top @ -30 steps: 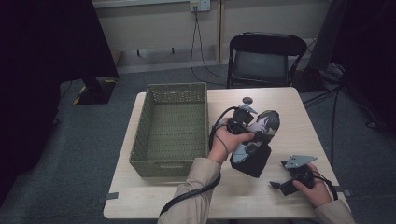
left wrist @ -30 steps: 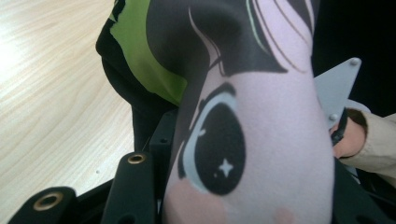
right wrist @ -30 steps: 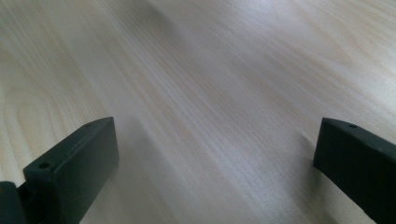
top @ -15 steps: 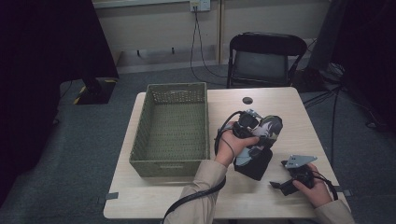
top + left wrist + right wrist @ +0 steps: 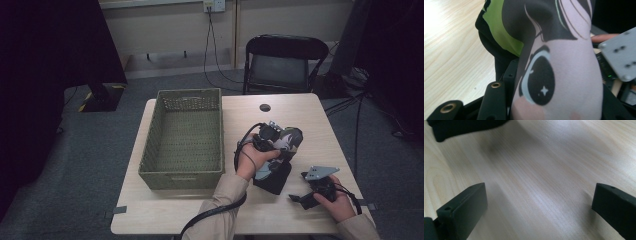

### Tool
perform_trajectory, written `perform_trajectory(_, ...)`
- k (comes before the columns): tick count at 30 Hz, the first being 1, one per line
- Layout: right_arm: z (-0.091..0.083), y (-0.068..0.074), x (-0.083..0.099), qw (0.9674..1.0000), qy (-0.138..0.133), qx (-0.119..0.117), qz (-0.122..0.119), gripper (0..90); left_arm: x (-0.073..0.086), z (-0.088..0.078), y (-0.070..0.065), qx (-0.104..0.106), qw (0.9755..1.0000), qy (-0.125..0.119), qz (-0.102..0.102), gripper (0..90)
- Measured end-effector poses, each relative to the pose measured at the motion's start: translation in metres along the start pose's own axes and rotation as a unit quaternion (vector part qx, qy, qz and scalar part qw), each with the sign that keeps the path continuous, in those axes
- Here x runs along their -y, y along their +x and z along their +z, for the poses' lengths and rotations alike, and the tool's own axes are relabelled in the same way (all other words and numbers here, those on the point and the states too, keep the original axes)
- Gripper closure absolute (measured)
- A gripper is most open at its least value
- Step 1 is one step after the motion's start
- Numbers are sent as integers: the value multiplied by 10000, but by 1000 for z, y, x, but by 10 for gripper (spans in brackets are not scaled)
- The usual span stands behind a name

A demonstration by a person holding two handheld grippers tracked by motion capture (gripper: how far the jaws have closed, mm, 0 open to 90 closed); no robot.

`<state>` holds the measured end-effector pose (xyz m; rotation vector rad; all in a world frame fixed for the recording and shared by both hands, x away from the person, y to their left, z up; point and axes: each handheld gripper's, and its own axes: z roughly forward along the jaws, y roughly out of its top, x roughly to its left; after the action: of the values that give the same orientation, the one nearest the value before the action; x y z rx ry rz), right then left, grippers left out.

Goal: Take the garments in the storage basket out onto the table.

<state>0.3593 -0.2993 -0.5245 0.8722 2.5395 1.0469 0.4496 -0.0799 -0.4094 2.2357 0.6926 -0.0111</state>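
Observation:
A soft printed pad (image 5: 289,138) with a cartoon face, black and green at one end, is held above the table's right half over its black lower part (image 5: 274,178). My left gripper (image 5: 274,141) is shut on it. In the left gripper view the pad (image 5: 564,65) bulges between the jaws of my left gripper (image 5: 554,102), a large drawn eye facing the camera. My right gripper (image 5: 301,199) rests low near the table's front right corner. In the right gripper view my right gripper (image 5: 539,202) stands open, jaws wide apart over bare wood.
A green woven basket (image 5: 150,160) stands on the table's left half, with nothing inside it. A small dark round spot (image 5: 265,107) lies near the far edge. A black folding chair (image 5: 282,62) stands behind the table. Cables trail from both grippers.
My left gripper has carried the printed pad a little nearer to the person and lower, tilting it. The right gripper has stayed put.

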Motion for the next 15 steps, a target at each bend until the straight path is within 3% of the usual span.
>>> perform_trajectory(5, 0, 0, 0, 10000, 0, 1, -1, 0, 4, 6, 3, -83, 9999, 13, -98, 552)
perform_trajectory(13, 0, 0, 0, 10000, 1, 0, 4, 0, 9, 18, 4, -356, 9992, 163, -3, 550)
perform_trajectory(15, 0, 0, 0, 10000, 1, -3, 13, 0, 12, 22, 5, -337, 9993, 170, -83, 548)
